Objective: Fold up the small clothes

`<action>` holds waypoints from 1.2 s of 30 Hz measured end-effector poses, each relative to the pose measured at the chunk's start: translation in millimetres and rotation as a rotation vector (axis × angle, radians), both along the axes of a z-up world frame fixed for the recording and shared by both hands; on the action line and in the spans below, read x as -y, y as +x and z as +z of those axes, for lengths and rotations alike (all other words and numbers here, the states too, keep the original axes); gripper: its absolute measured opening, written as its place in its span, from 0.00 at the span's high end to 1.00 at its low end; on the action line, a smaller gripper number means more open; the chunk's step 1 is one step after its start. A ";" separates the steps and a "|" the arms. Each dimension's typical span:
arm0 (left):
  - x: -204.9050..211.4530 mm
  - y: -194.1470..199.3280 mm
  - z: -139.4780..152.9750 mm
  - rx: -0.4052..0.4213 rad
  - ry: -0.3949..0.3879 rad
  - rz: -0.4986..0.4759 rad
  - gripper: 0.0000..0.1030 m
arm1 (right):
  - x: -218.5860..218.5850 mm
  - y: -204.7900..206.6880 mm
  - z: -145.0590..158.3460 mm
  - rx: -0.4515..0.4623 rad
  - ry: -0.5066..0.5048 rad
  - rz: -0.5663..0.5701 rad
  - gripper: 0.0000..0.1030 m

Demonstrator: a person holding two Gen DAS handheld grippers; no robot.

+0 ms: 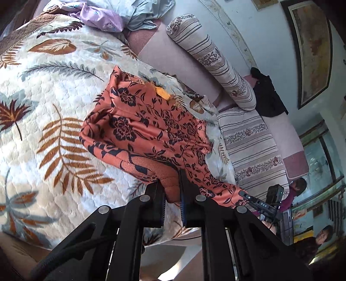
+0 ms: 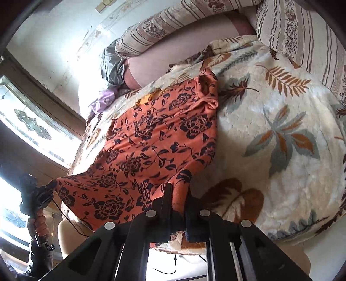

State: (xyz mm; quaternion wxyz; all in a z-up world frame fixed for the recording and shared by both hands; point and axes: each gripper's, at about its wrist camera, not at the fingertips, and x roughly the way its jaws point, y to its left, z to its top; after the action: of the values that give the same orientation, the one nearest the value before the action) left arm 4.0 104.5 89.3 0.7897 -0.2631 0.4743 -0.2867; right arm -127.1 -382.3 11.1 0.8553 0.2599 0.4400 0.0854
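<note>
An orange garment with a dark floral print (image 1: 147,129) lies partly folded on a cream leaf-patterned blanket (image 1: 43,108). My left gripper (image 1: 172,186) is shut on a bunched near edge of it. In the right wrist view the same garment (image 2: 151,147) stretches away from me, and my right gripper (image 2: 179,194) is shut on its other near corner. The right gripper also shows in the left wrist view (image 1: 259,203), and the left gripper in the right wrist view (image 2: 43,192), each at an end of the held hem. A small yellow label (image 1: 162,91) sits at the far end.
Striped bolster pillows (image 1: 216,62) and a striped cushion (image 1: 248,138) line the far side by the wall. Lilac and pale blue clothes (image 1: 108,15) lie heaped at the back. A dark garment (image 1: 268,97) lies by the pillow. The blanket's edge (image 2: 194,250) is just under the grippers.
</note>
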 end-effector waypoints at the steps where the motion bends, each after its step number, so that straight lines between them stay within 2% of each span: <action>1: 0.8 6.5 -1.1 -0.004 0.000 0.007 0.91 | 1.3 4.6 2.1 0.008 0.009 -0.005 0.92; 11: -2.2 78.8 -10.6 -0.035 0.003 0.083 0.91 | 16.8 62.5 18.2 0.044 0.043 -0.037 0.93; 20: 6.9 155.8 -21.3 -0.060 0.024 0.110 0.91 | 37.3 139.1 18.8 0.022 0.055 -0.094 0.93; 33: 10.8 284.1 -66.3 -0.131 0.043 0.157 0.91 | 59.7 290.8 -28.1 -0.094 0.068 -0.158 0.93; 36: 16.6 310.4 -87.0 -0.172 0.096 0.155 0.91 | 65.2 325.3 -40.0 -0.124 0.063 -0.171 0.93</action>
State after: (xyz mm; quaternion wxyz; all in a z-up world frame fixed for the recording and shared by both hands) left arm 314.4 88.0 2.3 0.7776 -0.2845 0.5317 -0.1783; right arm 198.2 -447.5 -28.9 0.8219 0.3283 0.4655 0.0096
